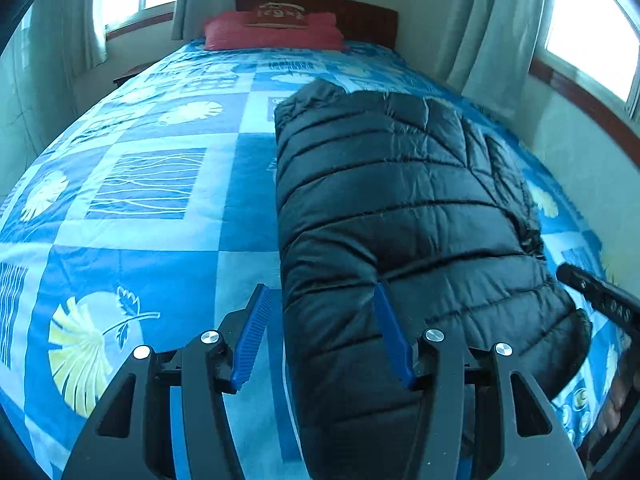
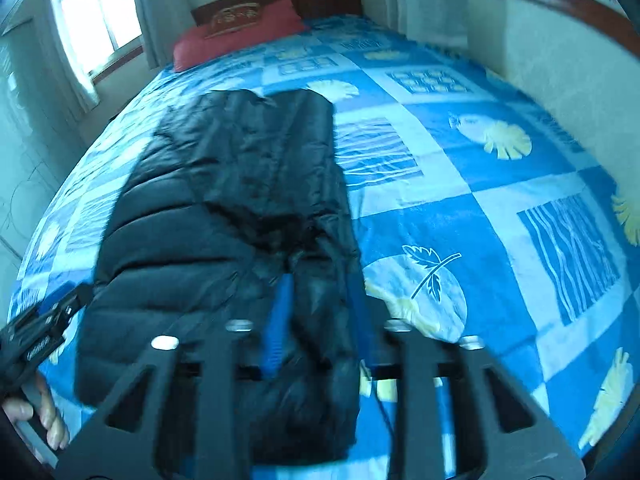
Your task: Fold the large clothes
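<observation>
**Both grippers at the near hem of a half-folded puffer jacket**

Blue-padded fingers of the left gripper (image 1: pixel 320 332) stand wide apart, straddling the left folded edge at the near end of the black puffer jacket (image 1: pixel 400 208); one pad presses into the quilting, the other hangs over the bedspread (image 1: pixel 140 240). Nothing is pinched yet. The right gripper (image 2: pixel 320 320) sits over the jacket's near right corner, its picture smeared; one blue pad shows against the fabric and the other is hidden, so I cannot tell whether it grips.

The jacket lies lengthwise on the bed, sides already turned in, nearer the right edge in the left view. To my eye the next fold carries the hem toward the collar: both jaws should bite the thick layers evenly and lift together, or the slippery padding will spring open.

A red pillow (image 1: pixel 272 32) rests far off at the headboard (image 1: pixel 360 12), well clear. Curtains (image 1: pixel 492 20) hang beside the windows.
</observation>
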Motion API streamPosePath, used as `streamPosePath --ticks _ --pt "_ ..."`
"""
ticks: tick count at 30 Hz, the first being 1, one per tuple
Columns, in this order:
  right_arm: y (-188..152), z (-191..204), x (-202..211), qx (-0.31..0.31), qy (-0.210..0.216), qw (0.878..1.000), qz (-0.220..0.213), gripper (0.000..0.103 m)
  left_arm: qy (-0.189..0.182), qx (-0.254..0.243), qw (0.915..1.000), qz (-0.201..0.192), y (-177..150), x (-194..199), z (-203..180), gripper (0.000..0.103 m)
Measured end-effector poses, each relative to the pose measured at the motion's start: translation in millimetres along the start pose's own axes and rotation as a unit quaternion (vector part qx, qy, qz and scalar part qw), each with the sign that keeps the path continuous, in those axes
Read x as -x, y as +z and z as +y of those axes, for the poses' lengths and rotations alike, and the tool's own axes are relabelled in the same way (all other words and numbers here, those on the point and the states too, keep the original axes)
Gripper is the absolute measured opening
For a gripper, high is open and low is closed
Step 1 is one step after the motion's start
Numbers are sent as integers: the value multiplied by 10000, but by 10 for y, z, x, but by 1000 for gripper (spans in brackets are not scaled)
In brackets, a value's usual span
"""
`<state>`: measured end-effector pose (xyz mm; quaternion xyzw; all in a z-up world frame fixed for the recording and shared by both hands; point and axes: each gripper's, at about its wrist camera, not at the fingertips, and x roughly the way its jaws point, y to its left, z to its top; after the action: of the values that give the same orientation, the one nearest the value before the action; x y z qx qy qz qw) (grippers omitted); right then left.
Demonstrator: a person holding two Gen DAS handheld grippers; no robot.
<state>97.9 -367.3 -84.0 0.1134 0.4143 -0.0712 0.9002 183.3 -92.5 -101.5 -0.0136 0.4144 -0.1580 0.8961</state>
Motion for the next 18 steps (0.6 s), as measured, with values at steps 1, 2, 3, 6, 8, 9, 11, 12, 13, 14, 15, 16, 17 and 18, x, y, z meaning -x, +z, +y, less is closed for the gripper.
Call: streamPosePath --ticks 1,2,3,6,8,9,11,12,13,14,15,16,17,18 --pt "-55 55 46 79 46 10000 -25 23 -54 42 10000 21 -25 28 2 54" --pt "-75 103 48 137 62 9999 -17 23 -88 57 9999 36 -38 28 -6 54" --pt "-112 135 23 201 58 9998 32 23 -120 47 9999 63 -70 25 -23 54" --pt "-245 147 -232 367 -133 9986 367 22 -61 -194 9992 332 -164 -175 -105 54" --pt "-377 99 -467 369 -127 9982 447 22 -142 -170 9985 504 -210 -357 -92 54" --pt "-414 88 -540 383 -128 9984 399 22 -131 -208 9984 519 -222 -402 -96 54" --pt "-394 97 -553 325 -176 9984 436 22 18 -386 9981 477 -228 -406 -160 54" --pt "-369 110 -526 335 -201 9981 475 22 35 -412 9980 470 -216 -387 -171 54" --pt "-329 124 -478 369 -220 9975 559 22 22 -420 9980 468 -194 -346 -171 53" --pt "-292 143 -424 396 -234 9969 640 22 -34 -379 9980 502 -154 -283 -146 53" --pt "-230 150 -337 399 -263 9964 704 23 -63 -331 9981 524 -123 -229 -131 53" --pt "-177 169 -243 374 -280 9965 698 23 -91 -258 9985 477 -78 -157 -93 53" --pt "-69 176 -89 330 -273 9976 543 23 -112 -192 9991 368 -20 -75 -48 53" --pt "41 192 34 322 -255 9986 334 24 -117 -113 9997 203 83 22 -3 53"
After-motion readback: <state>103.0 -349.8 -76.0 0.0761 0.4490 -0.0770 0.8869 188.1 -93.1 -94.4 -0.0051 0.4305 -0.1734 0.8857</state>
